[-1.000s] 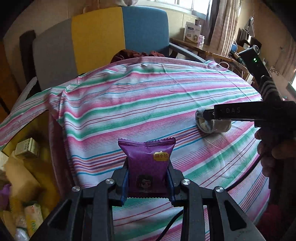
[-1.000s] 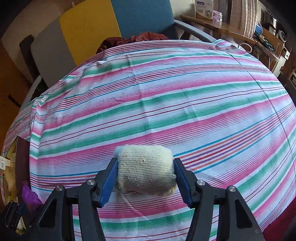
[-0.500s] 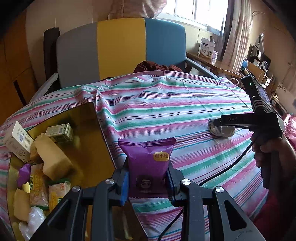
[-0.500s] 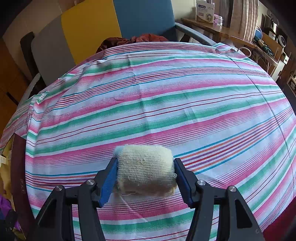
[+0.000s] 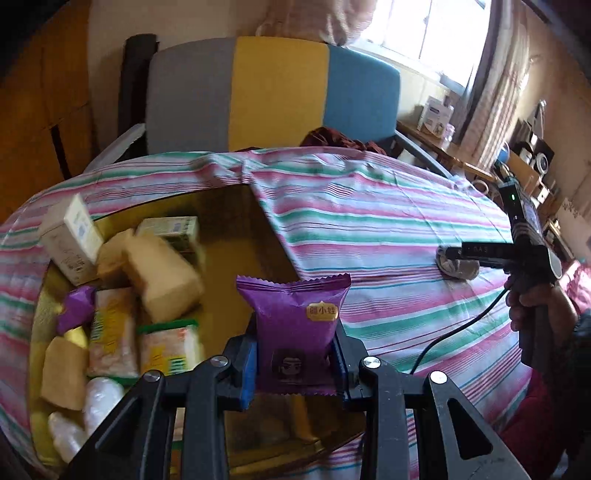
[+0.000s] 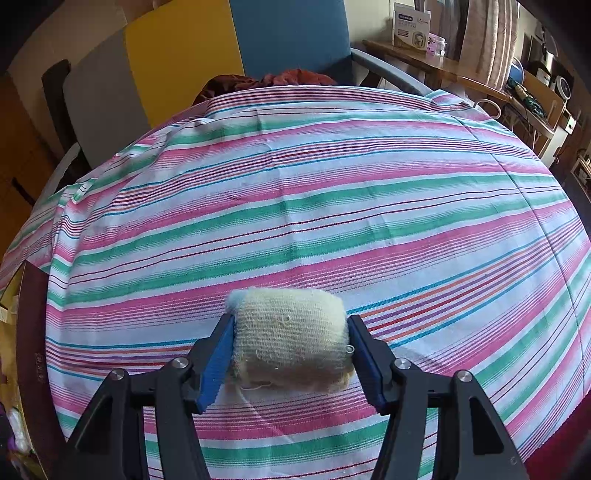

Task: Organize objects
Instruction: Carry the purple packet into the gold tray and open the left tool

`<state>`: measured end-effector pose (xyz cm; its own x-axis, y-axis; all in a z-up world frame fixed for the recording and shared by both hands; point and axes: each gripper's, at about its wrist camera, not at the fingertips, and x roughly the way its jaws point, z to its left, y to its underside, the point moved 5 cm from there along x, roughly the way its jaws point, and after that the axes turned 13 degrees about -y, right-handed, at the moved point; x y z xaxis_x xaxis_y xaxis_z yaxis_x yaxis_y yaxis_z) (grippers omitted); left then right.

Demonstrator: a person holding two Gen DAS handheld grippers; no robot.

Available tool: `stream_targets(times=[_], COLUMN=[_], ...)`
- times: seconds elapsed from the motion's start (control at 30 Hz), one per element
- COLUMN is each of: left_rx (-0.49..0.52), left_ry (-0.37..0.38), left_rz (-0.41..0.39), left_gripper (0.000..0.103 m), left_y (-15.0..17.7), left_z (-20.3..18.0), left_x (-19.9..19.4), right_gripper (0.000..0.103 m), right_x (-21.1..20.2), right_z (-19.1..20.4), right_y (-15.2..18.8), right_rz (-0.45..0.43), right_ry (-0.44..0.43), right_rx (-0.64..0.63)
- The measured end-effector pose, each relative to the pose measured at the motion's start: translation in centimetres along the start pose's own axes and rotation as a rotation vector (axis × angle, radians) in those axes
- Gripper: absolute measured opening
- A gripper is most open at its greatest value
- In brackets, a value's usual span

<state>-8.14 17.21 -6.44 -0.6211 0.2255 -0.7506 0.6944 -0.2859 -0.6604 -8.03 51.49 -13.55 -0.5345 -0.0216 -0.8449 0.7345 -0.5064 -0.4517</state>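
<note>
My left gripper (image 5: 293, 363) is shut on a purple snack packet (image 5: 295, 325) and holds it upright above the right part of a gold-lined box (image 5: 236, 229). The box holds several snack packs and small cartons, such as a tan wrapped cake (image 5: 162, 277) and a white carton (image 5: 72, 240). My right gripper (image 6: 290, 354) is shut on a cream gauze roll (image 6: 290, 347) that rests low on the striped tablecloth (image 6: 314, 206). The right gripper also shows in the left wrist view (image 5: 461, 258), far right on the cloth.
A grey, yellow and blue chair (image 5: 273, 92) stands behind the table with a dark red cloth (image 5: 332, 138) on its seat. A wooden side table with a white box (image 6: 410, 26) is at the back right. The box edge (image 6: 29, 332) lies at the cloth's left.
My left gripper has swung left and up with the purple packet, from over the cloth to over the gold box. The right gripper has stayed on the gauze roll.
</note>
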Motion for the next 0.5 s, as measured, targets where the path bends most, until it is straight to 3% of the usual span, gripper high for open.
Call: stream_targets(times=[0.3,0.4,0.5], left_rx=[-0.212,-0.266,-0.261], left_ry=[-0.142,-0.154,-0.132], left_rz=[0.008,0.019,0.026], left_gripper=[0.033,0.033,0.033], left_y=[3.3,4.7,5.3], left_z=[13.2,15.7,15.6], left_x=[-2.4,-2.9,-2.8], right_gripper=[0.061,0.061,0.061], right_x=[0.0,0.0,0.0], right_z=[0.5,0.7,0.8], right_y=[0.1,0.2,0.2], right_rz=[0.002,0.003,0.003], right_ry=[0.026,0.041,0.046], right_rx=[-0.03,-0.044,-0.048])
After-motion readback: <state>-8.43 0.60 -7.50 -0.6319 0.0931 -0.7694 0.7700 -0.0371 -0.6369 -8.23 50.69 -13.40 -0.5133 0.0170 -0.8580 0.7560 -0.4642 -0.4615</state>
